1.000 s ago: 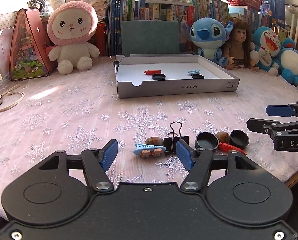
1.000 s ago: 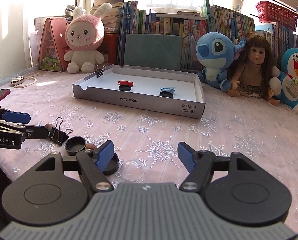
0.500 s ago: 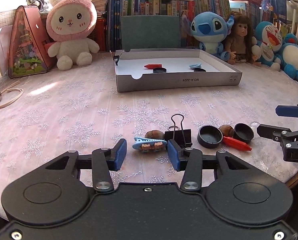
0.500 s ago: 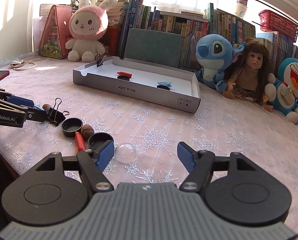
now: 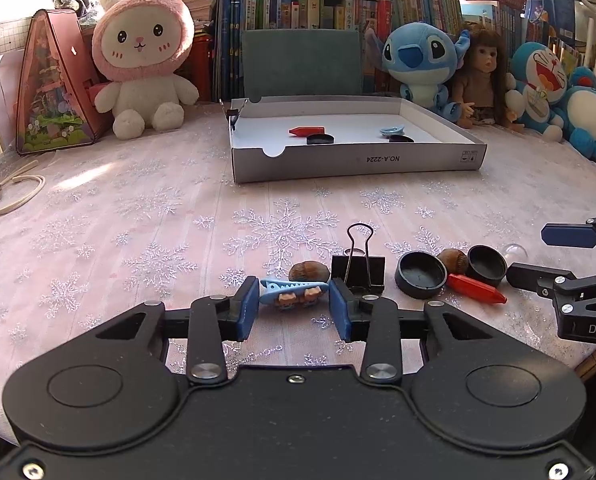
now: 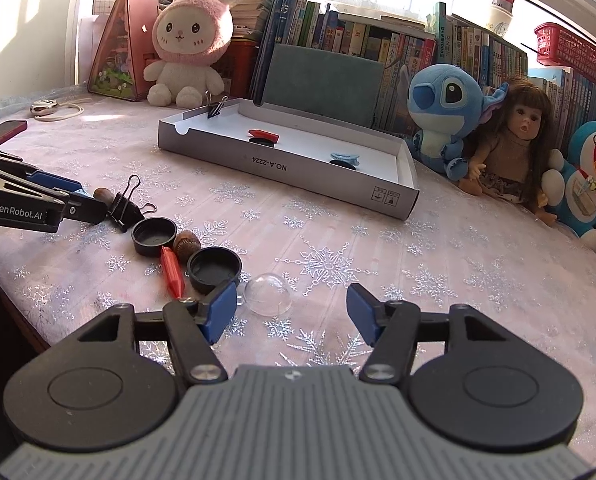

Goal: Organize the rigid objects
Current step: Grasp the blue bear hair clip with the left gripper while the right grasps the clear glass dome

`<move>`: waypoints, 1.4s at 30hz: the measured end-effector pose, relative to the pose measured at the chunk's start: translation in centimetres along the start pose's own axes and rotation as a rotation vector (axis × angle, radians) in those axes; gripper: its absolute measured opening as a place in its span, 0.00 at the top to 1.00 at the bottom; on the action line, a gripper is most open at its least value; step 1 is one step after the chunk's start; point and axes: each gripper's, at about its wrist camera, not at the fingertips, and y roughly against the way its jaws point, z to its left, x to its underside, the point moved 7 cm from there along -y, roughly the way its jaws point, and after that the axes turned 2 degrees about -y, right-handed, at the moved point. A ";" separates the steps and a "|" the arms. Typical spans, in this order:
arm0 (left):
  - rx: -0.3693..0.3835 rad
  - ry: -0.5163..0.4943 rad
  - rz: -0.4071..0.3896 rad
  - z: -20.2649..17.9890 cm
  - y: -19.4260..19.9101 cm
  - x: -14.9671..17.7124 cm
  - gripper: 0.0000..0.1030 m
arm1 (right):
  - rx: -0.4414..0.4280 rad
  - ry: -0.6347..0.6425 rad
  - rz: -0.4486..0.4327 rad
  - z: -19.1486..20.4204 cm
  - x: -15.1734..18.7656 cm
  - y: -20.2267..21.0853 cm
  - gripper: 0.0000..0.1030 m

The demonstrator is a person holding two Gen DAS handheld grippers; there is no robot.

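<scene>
My left gripper (image 5: 293, 307) has its blue pads on either side of a blue hair clip (image 5: 293, 294) lying on the table; the pads touch or nearly touch its ends. Behind the clip are a brown nut (image 5: 309, 271) and a black binder clip (image 5: 358, 270). To the right lie two black caps (image 5: 420, 274), a second nut (image 5: 452, 261) and a red crayon (image 5: 477, 289). My right gripper (image 6: 291, 312) is open and empty, with a clear dome (image 6: 267, 293) between its fingers. The grey box (image 5: 354, 159) holds a red crayon, black caps and a blue clip.
Plush toys, a doll (image 6: 510, 140) and books line the back of the table. A pink triangular case (image 5: 53, 84) stands at the back left. A cord (image 5: 13, 192) lies at the left. The table's edge runs close to the right gripper (image 5: 570, 280).
My left gripper has closed in around the blue hair clip and moved nearer to it. The right gripper has tilted and shifted, bringing the clear dome between its fingers.
</scene>
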 end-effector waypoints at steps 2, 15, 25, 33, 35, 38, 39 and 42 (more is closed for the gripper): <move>0.011 0.005 0.001 -0.1 0.1 0.1 0.65 | -0.013 -0.007 0.003 0.2 0.0 -0.2 0.30; 0.037 0.025 -0.020 -0.1 -0.1 0.2 0.67 | -0.049 -0.046 0.004 1.0 0.1 -0.6 0.49; 0.054 0.028 -0.039 -0.6 -0.5 -0.1 0.67 | -0.066 -0.053 0.006 1.5 0.1 -0.5 0.61; 0.051 0.014 -0.050 -1.1 -0.9 -0.3 0.67 | -0.077 -0.049 0.004 1.9 0.0 -0.5 0.62; 0.052 0.017 -0.051 -1.2 -1.0 -0.4 0.65 | -0.079 -0.054 0.004 1.9 0.0 -0.5 0.62; 0.049 0.015 -0.054 -1.5 -1.3 -0.5 0.61 | -0.082 -0.055 0.002 2.1 0.0 -0.5 0.62; 0.045 0.010 -0.056 -1.6 -1.4 -0.5 0.61 | -0.084 -0.054 0.002 2.2 0.0 -0.5 0.62; 0.038 0.006 -0.060 -1.8 -1.6 -0.6 0.61 | -0.087 -0.053 0.000 2.4 -0.1 -0.5 0.62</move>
